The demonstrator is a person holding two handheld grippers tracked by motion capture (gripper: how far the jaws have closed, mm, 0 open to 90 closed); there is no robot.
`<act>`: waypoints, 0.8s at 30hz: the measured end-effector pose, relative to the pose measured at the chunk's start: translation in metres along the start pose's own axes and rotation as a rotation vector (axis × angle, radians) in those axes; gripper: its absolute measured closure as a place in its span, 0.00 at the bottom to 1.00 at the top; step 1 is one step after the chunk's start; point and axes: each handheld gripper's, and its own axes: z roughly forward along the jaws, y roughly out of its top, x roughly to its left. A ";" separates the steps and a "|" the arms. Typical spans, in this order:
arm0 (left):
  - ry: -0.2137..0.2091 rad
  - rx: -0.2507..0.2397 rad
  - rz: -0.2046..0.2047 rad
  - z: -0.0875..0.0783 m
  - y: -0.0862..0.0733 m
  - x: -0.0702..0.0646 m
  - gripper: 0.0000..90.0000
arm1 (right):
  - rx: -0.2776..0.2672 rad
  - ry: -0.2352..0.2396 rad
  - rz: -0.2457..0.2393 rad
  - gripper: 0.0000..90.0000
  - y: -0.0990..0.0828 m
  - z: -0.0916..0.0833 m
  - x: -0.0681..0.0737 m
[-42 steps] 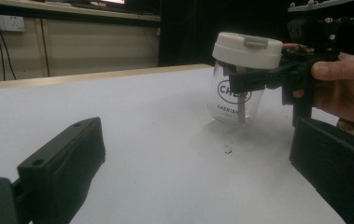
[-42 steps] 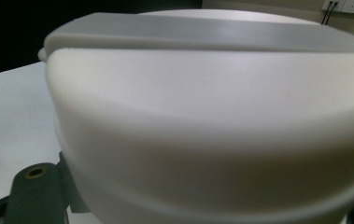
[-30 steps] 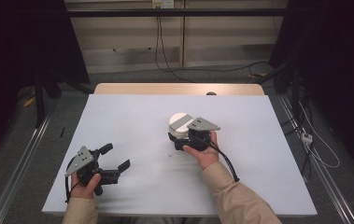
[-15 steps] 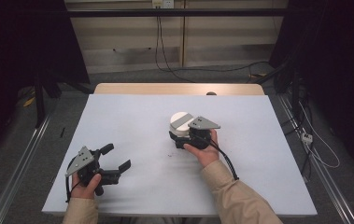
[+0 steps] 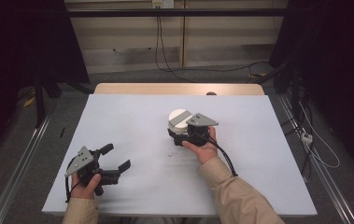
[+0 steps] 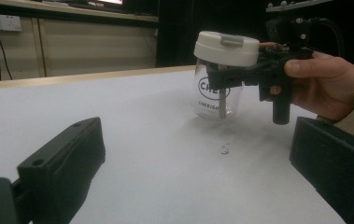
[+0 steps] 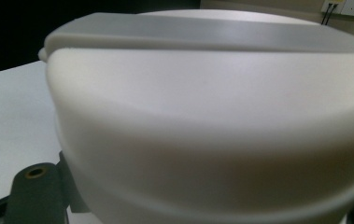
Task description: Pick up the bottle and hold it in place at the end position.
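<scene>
At a white-topped table (image 5: 132, 116) we hold 2 black grippers, 1 in each hand; our right gripper (image 5: 180, 135) sits near the table's middle, its jaws closed against the glass body of a small clear jar (image 6: 214, 93), just under the jar's white lid (image 5: 179, 115). From the left gripper view the jar appears tilted slightly, its base low over the table or touching it, we cannot tell which; black lettering marks its glass, partly hidden by the jaw, and a thin dark stick-like shape shows inside or behind it. The right hand (image 6: 322, 81) wraps the gripper's handle, a tan sleeve (image 5: 233, 191) trailing back toward the table's near edge, a black cable (image 5: 223, 156) running beside it; the grey 3-cornered plate (image 5: 201, 120) rides on top. In the right gripper view the lid looms very close, a grey strip crossing its top.

Our left gripper (image 5: 116, 158) rests at the near left of the table, well apart from the jar; its 2 jaws stand wide apart with nothing between them, the left hand (image 5: 88, 184) gripping its handle. A few small dark specks (image 6: 223, 150) lie on the tabletop between the 2 grippers. Cables hang along the wall beyond the table's far edge.
</scene>
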 end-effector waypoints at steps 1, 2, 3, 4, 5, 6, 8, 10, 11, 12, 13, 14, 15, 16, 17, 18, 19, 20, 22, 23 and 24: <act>0.000 0.001 0.001 0.000 0.000 0.000 0.03 | -0.002 0.001 0.001 0.21 0.000 0.001 0.000; 0.001 0.002 0.002 0.000 0.000 0.000 0.03 | -0.001 0.001 0.001 0.21 0.000 0.002 0.000; 0.001 0.002 0.002 0.000 0.000 0.000 0.03 | 0.000 -0.002 -0.001 0.21 0.000 0.003 -0.001; 0.001 0.002 0.001 0.000 0.000 0.000 0.03 | 0.001 -0.001 -0.001 0.21 0.000 0.003 0.000; 0.001 0.001 0.002 0.000 0.000 0.000 0.03 | 0.002 0.002 0.002 0.21 -0.001 0.004 0.000; 0.001 0.001 0.002 0.000 0.000 0.000 0.03 | 0.002 0.002 0.001 0.21 -0.001 0.004 0.000; 0.002 0.001 0.002 0.000 0.000 0.000 0.03 | 0.003 0.001 0.003 0.21 -0.002 0.006 0.001; 0.002 0.000 0.001 0.000 0.000 0.000 0.03 | 0.008 0.002 0.003 0.21 -0.003 0.006 0.001; 0.002 0.001 0.003 0.000 0.000 0.001 0.03 | 0.009 0.004 0.004 0.21 -0.003 0.007 0.001; 0.002 0.002 0.004 0.000 0.000 0.001 0.03 | 0.010 0.002 0.002 0.21 -0.004 0.007 0.001; 0.002 0.002 0.004 0.000 0.000 0.001 0.03 | 0.010 0.004 -0.003 0.21 -0.004 0.007 0.001; 0.003 0.003 0.004 0.000 0.000 0.001 0.03 | 0.013 0.005 -0.003 0.21 -0.004 0.008 0.001; 0.003 0.003 0.004 0.000 0.000 0.001 0.03 | 0.013 0.005 -0.005 0.21 -0.004 0.008 0.001; 0.004 0.002 0.004 0.000 0.000 0.001 0.03 | 0.013 0.006 -0.004 0.21 -0.005 0.009 0.001; 0.003 0.001 0.004 0.000 0.000 0.001 0.03 | 0.014 0.005 -0.006 0.21 -0.005 0.009 0.001; 0.004 0.000 0.001 0.000 0.000 0.001 0.03 | 0.012 0.004 -0.009 0.21 -0.006 0.010 0.000; 0.004 0.002 0.004 0.000 0.000 0.001 0.03 | 0.014 0.005 -0.008 0.21 -0.006 0.010 0.000; 0.004 0.002 0.005 0.000 0.000 0.001 0.03 | 0.015 0.007 -0.005 0.21 -0.007 0.010 0.000; 0.007 0.002 0.005 -0.001 0.000 0.001 0.03 | 0.016 0.006 -0.009 0.21 -0.007 0.011 0.000; 0.007 0.001 0.004 -0.001 0.000 0.001 0.03 | 0.015 0.006 -0.009 0.21 -0.008 0.011 0.000; 0.008 0.001 0.004 -0.001 0.000 0.001 0.03 | 0.014 0.007 -0.009 0.21 -0.007 0.011 0.000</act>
